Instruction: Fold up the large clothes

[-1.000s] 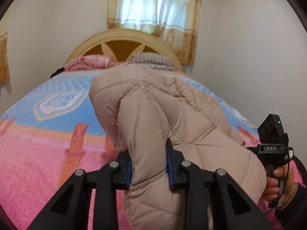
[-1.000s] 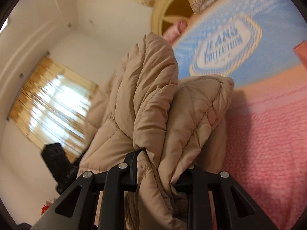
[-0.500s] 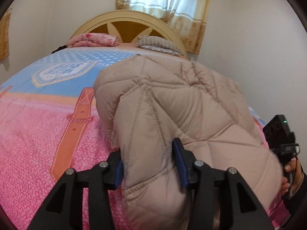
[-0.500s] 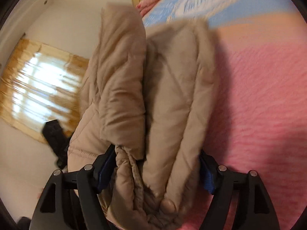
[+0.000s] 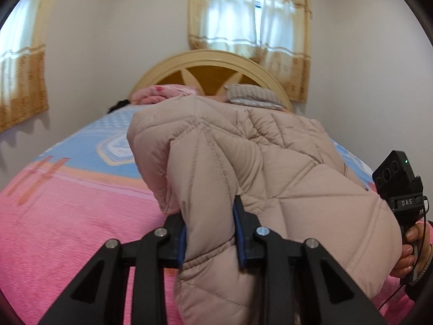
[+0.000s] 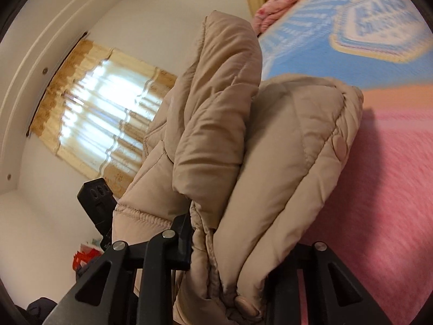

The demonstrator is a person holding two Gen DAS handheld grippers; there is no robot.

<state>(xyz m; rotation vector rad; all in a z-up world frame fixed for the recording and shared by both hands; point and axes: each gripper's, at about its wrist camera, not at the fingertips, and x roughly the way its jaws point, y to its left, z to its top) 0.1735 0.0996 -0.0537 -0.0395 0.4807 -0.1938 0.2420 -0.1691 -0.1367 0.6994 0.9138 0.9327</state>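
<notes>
Now both hand-held grippers were clamped on the beige quilted puffer jacket (image 5: 270, 168), which was bunched up and lifted above the pink and blue bedspread (image 5: 67, 216). At the left hand-held gripper (image 5: 209, 233), the blue pads (image 5: 238, 235) pressed into a thick fold of the jacket's padded edge, the fabric bulging out above and below the pinch; its jaws had just been closing on that fold. Over at the right hand-held gripper (image 6: 230, 246), a doubled-up bundle of jacket filled the gap between the fingers, and those jaws had also just been closing, squeezing the layers together. A round snap button (image 6: 339, 146) showed on the outer fold there. From the left wrist view, the person's hand (image 5: 411, 249) gripped the handle of the other device at the far right edge, just beside the jacket's bulk. Beyond the jacket, a folded pink blanket (image 5: 162, 93) and a grey knitted item (image 5: 251, 96) lay against the arched wooden headboard (image 5: 208, 62), with a curtained window (image 5: 249, 10) above. The bedspread looked blurred in the right wrist view.
</notes>
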